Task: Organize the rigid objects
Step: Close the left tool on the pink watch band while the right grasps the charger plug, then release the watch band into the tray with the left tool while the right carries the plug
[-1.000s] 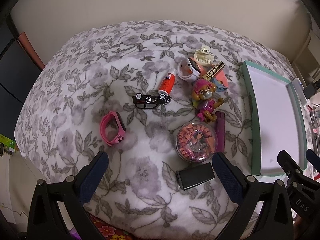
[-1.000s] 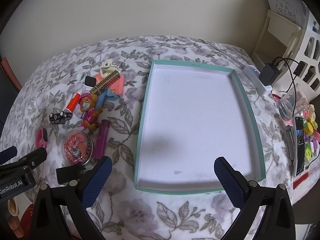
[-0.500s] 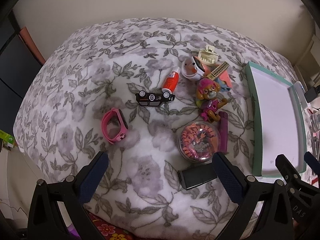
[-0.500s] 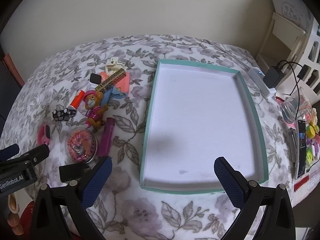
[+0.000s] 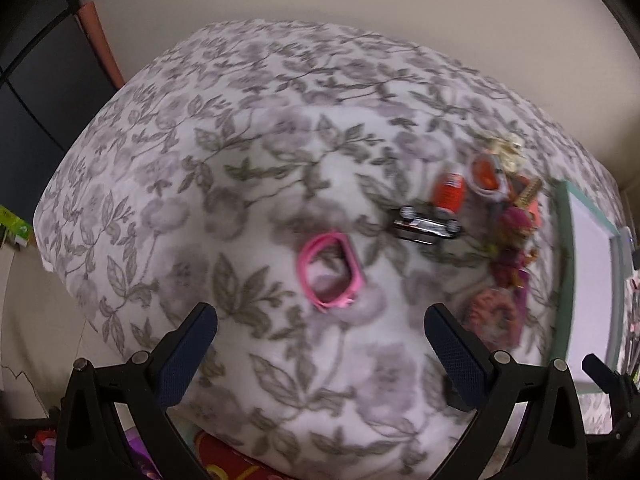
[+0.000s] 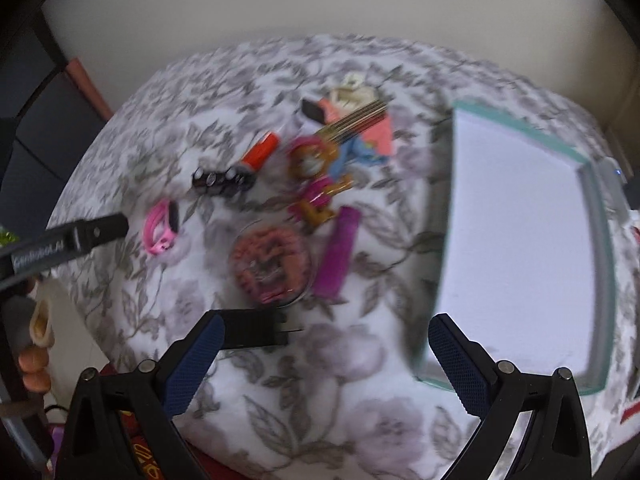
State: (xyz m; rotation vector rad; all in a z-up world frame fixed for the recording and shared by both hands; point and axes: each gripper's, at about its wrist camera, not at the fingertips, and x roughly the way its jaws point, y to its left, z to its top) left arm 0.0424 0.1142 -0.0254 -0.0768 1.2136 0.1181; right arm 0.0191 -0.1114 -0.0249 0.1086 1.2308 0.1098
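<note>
**Both tongs apart and empty over floral cover; toys clustered left of tray**

Left gripper: fingers spread wide, nothing between them. It hangs above the floral cloth, with the pink wristband lying flat just beyond the gap, at 12 o'clock from the fingertips. The toy car sits at 1 o'clock from the wristband, well apart from it.

Right gripper: fingers likewise spread, holding nothing. A black rectangular block rests on the cloth just beside the left fingertip. At 12 o'clock from it lies the round clear case with orange-pink contents, and the purple bar lies touching or just beside the case at its 3 o'clock. The orange tube and the pup figure lie further back. The teal-rimmed tray sits at 3 o'clock of the cluster, its white floor bare. Both views are motion-blurred; finer detail cannot be confirmed.
</note>
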